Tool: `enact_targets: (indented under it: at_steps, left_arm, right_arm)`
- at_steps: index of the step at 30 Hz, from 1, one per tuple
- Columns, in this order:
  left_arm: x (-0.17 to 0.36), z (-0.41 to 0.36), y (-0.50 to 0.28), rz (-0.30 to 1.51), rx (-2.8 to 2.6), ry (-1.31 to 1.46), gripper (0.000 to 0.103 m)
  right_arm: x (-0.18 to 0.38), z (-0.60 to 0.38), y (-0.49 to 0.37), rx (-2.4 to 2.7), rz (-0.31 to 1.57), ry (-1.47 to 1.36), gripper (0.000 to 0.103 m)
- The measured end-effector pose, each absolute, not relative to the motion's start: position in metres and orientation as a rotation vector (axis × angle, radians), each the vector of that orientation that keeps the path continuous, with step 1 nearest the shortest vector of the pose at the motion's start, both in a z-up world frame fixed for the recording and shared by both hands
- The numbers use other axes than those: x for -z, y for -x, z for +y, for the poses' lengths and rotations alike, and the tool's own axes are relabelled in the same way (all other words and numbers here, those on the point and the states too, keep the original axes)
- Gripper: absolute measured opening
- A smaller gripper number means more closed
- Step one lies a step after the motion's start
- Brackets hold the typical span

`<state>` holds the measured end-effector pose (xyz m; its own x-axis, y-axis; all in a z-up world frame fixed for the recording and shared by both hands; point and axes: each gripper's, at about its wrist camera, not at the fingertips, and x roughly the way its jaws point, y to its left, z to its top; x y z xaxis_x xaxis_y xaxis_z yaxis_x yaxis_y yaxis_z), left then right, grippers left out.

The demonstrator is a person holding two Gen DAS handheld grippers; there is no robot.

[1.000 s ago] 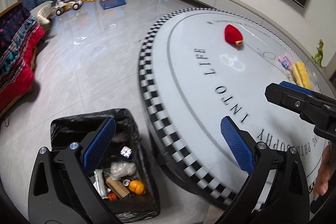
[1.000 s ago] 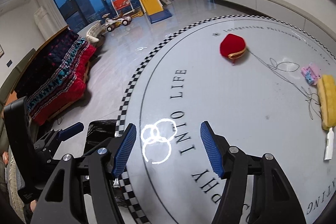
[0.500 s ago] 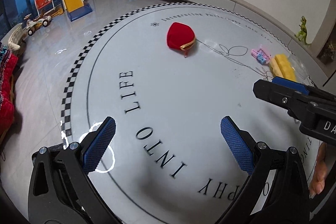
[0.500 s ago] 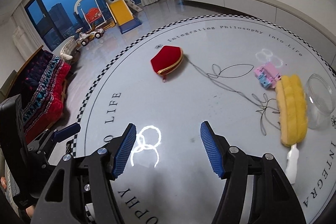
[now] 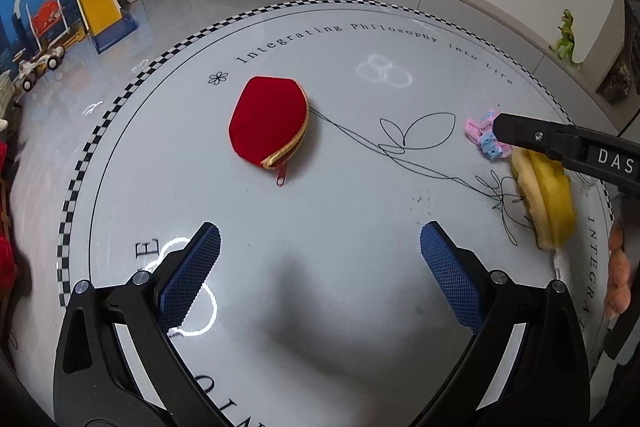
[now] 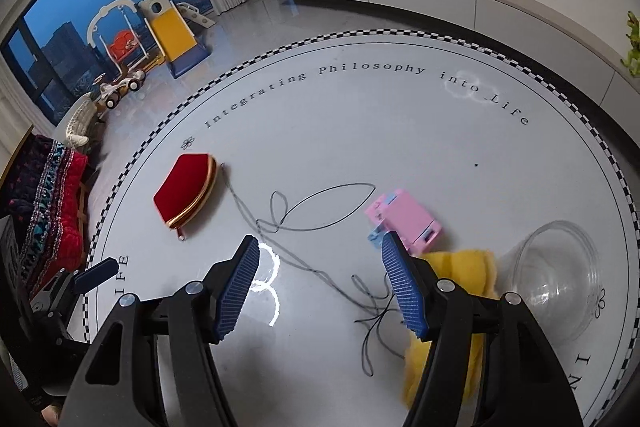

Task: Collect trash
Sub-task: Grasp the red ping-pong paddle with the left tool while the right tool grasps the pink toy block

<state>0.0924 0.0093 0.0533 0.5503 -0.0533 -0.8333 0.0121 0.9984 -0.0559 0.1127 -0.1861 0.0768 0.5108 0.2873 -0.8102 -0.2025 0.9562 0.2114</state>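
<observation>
In the left wrist view, the left gripper [image 5: 320, 267] is hovering low over the near part of the round table [image 5: 360, 39] with its blue fingers [image 5: 191, 277] spread wide apart and nothing between them, which suggests it is being carried ready for a pick, not committed to one. Ahead of it and slightly left, well apart, the red pouch [image 5: 269, 121] is lying flat with its zipper pull pointing toward the near edge. At the right, the right gripper [image 5: 560, 143] is reaching in from the side, its tip sitting over the pink and blue piece [image 5: 482, 139] and the yellow duster [image 5: 550, 195], partly hiding both. A thin black line is looping across the tabletop from the pouch toward the duster; whether it is thread or print I cannot tell.

In the right wrist view, the right gripper [image 6: 318, 285] is also holding its fingers [image 6: 236, 287] parted and empty. The pink and blue piece [image 6: 408, 217] is lying just beyond the right finger, touching the far end of the yellow duster [image 6: 460, 267], which is running back under that finger. A clear plastic bowl [image 6: 560, 279] is resting just right of the duster. Judging by its aim, this gripper is lining up on the small pink piece as the likeliest trash. The red pouch [image 6: 184, 193] is sitting far left.
</observation>
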Motion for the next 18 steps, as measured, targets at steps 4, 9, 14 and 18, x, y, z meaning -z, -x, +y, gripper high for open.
enact_targets:
  at_steps: [4,9,14,18]
  left_arm:
    - [-0.052,0.006,-0.112,1.001,0.039,0.017,0.097]
    - [-0.052,0.009,-0.13,1.012,0.044,0.02,0.097]
    - [-0.053,0.013,-0.136,1.01,0.042,0.015,0.097]
    - [-0.048,0.019,-0.141,1.016,0.036,0.025,0.097]
  right_arm:
    - [-0.075,-0.188,-0.133,-0.267,1.009,-0.037,0.073]
    - [-0.055,-0.181,-0.156,-0.263,1.069,0.058,0.074]
    - [-0.031,-0.182,-0.171,-0.242,1.126,0.123,0.074]
    - [-0.019,-0.181,-0.174,-0.223,1.148,0.163,0.047]
